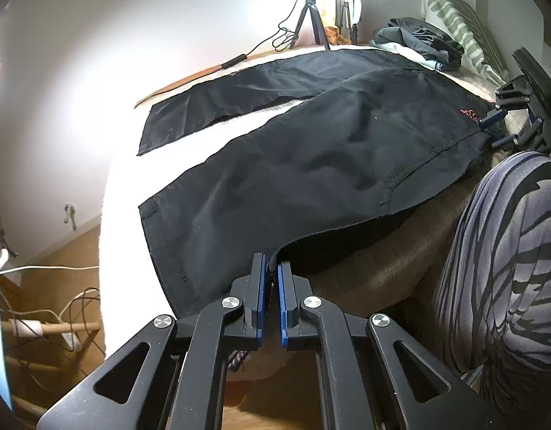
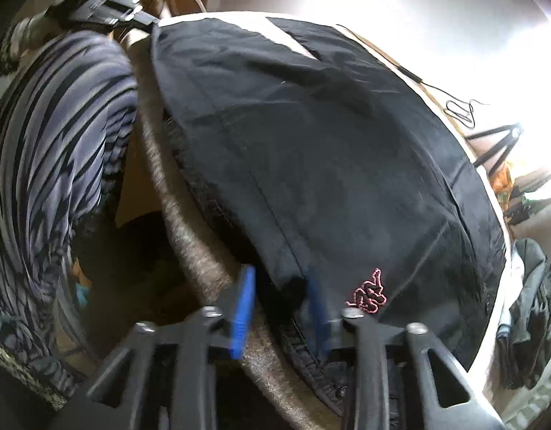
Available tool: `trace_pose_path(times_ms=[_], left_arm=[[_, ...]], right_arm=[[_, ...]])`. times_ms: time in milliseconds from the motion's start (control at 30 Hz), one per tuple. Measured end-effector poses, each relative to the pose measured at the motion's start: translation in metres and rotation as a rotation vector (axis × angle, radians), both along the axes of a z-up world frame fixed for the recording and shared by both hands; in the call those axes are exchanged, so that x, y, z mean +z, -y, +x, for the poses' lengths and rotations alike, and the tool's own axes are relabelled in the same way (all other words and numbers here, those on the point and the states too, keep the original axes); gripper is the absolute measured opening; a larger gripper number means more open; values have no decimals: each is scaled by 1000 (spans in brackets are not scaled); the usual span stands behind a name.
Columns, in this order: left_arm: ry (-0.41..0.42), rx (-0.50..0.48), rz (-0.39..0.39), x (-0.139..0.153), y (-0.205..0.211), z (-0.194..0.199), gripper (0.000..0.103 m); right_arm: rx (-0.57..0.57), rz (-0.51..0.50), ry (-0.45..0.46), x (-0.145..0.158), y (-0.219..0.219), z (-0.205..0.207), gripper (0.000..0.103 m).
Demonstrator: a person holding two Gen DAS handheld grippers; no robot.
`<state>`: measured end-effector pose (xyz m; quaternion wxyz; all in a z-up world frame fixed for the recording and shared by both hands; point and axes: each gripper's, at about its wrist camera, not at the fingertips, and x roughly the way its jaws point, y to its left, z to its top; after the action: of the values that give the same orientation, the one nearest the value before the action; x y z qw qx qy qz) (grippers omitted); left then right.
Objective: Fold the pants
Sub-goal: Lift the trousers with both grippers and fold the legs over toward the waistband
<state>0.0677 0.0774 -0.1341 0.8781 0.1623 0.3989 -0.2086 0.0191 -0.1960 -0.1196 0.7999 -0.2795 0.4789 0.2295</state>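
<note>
Black pants (image 1: pixel 311 136) lie spread flat on a bed, legs apart, waist toward the right. They fill the right wrist view (image 2: pixel 311 150), with a red logo (image 2: pixel 368 294) near the waist. My left gripper (image 1: pixel 271 268) is shut on the near leg's side edge, lifting it slightly. My right gripper (image 2: pixel 280 286) is open with the waist corner between its fingers; it also shows in the left wrist view (image 1: pixel 497 122) at the waist.
A white sheet (image 1: pixel 125 186) and a brown blanket (image 1: pixel 375 268) cover the bed. The person's striped leg (image 1: pixel 508 268) is close on the right. A clothes pile (image 1: pixel 418 39) and striped pillow (image 1: pixel 461 25) sit at the far end. A tripod (image 1: pixel 311 18) stands behind. Cables (image 1: pixel 53 315) lie on the floor.
</note>
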Motion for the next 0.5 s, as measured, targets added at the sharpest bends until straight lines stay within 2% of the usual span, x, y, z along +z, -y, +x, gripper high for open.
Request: trace_pose_path(times_ms=[33,100,133,167,267,500], left_arm=[[2,-1,0,0,0,0,4],[9,4,-4,0,0,2,4],[15,5,-9,0,0,2,4],[19,5,-13,1,0,3,4],[41,10,-16,6,0,7,4],[114,19,-49,35,-3,38,3]], right_arm=[[4,-24,23,-1,-2,-2,45],[12,-35,38,-1,-3,-3,43],[12,-31,32,-1,-3,-2,35],[8,-24,22,-1,-2,-1,17],[10,-33,44,6,-3,3,7],[-36,-45,169,60,10,38,4]])
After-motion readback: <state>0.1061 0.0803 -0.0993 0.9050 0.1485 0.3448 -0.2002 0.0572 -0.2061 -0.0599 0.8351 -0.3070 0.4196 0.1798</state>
